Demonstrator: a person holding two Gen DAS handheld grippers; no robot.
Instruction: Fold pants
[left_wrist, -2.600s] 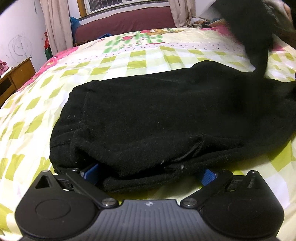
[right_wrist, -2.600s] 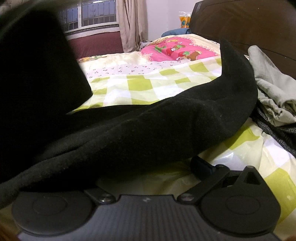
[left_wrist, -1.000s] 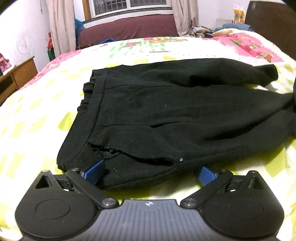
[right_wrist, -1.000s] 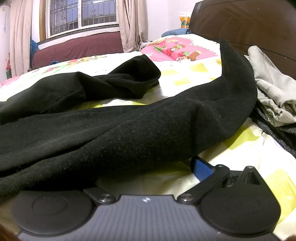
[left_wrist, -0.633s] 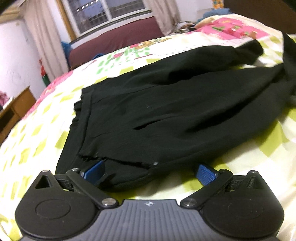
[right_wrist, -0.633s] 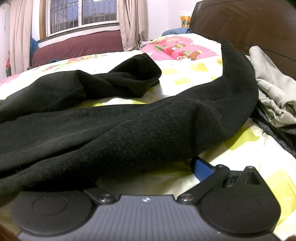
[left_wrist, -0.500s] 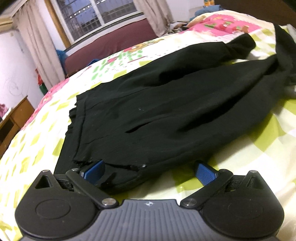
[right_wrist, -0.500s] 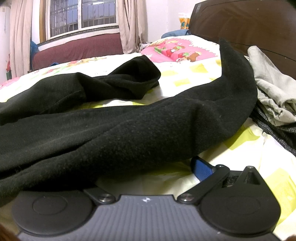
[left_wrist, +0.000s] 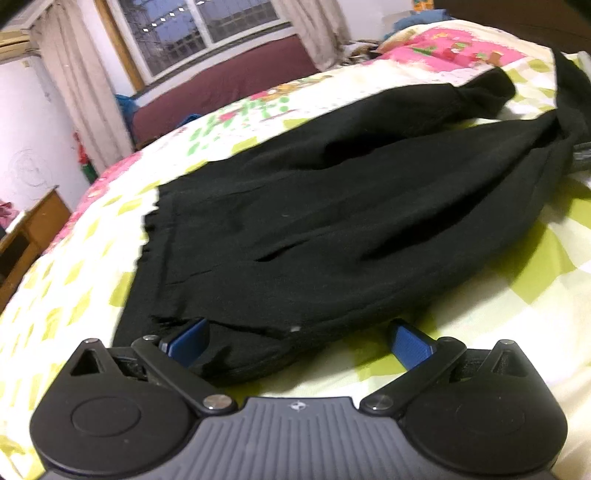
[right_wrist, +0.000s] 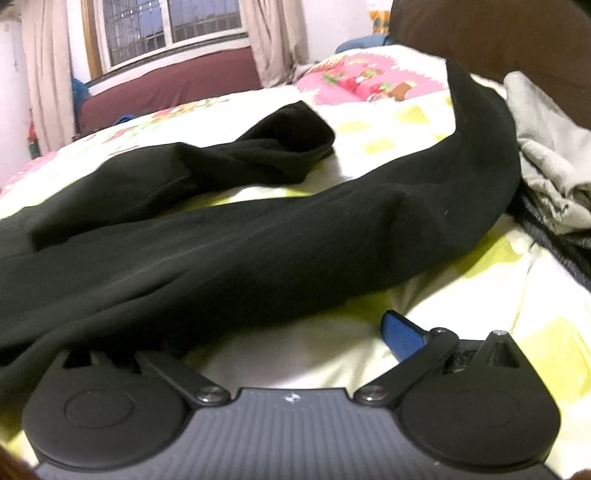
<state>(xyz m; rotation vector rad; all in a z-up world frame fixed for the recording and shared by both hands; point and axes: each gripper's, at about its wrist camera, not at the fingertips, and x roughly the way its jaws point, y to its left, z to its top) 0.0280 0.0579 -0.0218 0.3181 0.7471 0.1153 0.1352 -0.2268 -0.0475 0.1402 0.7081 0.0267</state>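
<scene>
Black pants (left_wrist: 332, 221) lie spread on the yellow-checked bed sheet (left_wrist: 517, 332), waistband at the left, both legs running off to the right. My left gripper (left_wrist: 299, 339) is open at the near waistband corner; its left pad (left_wrist: 188, 338) is tucked under the fabric edge and the right pad (left_wrist: 410, 343) rests over bare sheet. In the right wrist view the near leg of the pants (right_wrist: 258, 251) crosses in front of my open right gripper (right_wrist: 284, 339). Its right pad (right_wrist: 402, 338) shows; cloth hides the left finger. The far leg ends in a bunched cuff (right_wrist: 291, 144).
A heap of grey clothes (right_wrist: 554, 177) over a dark striped garment (right_wrist: 554, 243) lies at the right, by the dark headboard (right_wrist: 498, 44). A pink pillow (right_wrist: 369, 81) sits beyond. A wooden desk (left_wrist: 22, 240) stands left of the bed, a maroon bench (left_wrist: 221, 85) under the window.
The lifted leg was laid down on the bed. My left gripper has risen and tilted, showing more of the pants. My right gripper has drawn back a little from the near leg.
</scene>
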